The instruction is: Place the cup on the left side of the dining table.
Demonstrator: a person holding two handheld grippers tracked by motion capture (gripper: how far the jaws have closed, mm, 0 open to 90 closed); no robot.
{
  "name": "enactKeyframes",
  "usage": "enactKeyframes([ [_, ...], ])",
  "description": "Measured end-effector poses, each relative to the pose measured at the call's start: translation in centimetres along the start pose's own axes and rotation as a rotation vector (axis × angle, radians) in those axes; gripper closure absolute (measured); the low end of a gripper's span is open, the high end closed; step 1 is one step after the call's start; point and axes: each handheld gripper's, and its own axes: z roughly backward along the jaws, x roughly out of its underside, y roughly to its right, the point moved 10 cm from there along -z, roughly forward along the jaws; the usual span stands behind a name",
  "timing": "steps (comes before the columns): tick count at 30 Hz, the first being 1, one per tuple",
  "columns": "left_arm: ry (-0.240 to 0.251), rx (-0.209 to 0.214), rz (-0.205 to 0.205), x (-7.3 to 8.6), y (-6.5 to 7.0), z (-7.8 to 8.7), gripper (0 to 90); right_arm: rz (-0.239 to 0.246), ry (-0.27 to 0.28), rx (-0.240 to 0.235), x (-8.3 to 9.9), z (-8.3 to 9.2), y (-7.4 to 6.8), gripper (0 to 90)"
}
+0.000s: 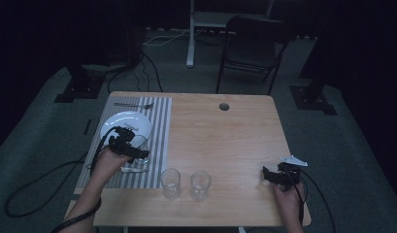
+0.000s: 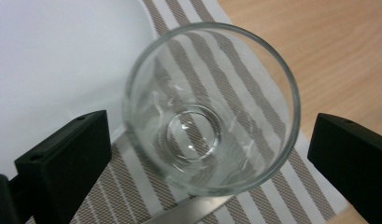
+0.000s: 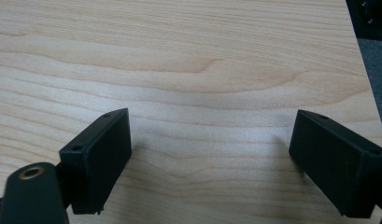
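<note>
The left tongs (image 2: 202,154) stand apart around an upright glass (image 2: 211,108) set on the striped mat (image 2: 291,154) just right of the white plate (image 2: 53,60), apparently freeing it, while the right tongs (image 3: 209,158) idle apart over the bare desk (image 3: 188,56).

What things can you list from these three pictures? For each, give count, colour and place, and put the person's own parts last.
Table: one, light wood, centre.
Placemat: one, grey-and-white striped, table's left part.
Plate: one, white, on the placemat.
Fork: one, silver, far end of the placemat.
Glass: one, clear, upright on the placemat beside the plate, between open jaws.
Glasses: two, clear, near edge, side by side.
Chair: one, dark, beyond the table.
Left gripper: one, black, open around the glass.
Right gripper: one, black, open, over bare wood.
</note>
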Motion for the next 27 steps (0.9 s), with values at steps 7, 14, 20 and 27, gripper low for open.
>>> enactKeyframes([
  [7,0.055,-0.048,0.018,1.0,-0.7,0.2,0.2,0.000,0.000,0.000,0.0,0.0,0.0,12.5],
  [14,0.100,-0.074,0.049,1.9,-1.3,0.4,0.2,0.000,0.000,0.000,0.0,0.0,0.0,12.5],
  [20,0.116,-0.066,0.077,2.7,-1.7,0.5,0.2,0.000,0.000,0.000,0.0,0.0,0.0,12.5],
  [27,0.130,-0.083,0.093,3.8,-1.7,0.7,0.2,0.000,0.000,0.000,0.0,0.0,0.0,12.5],
])
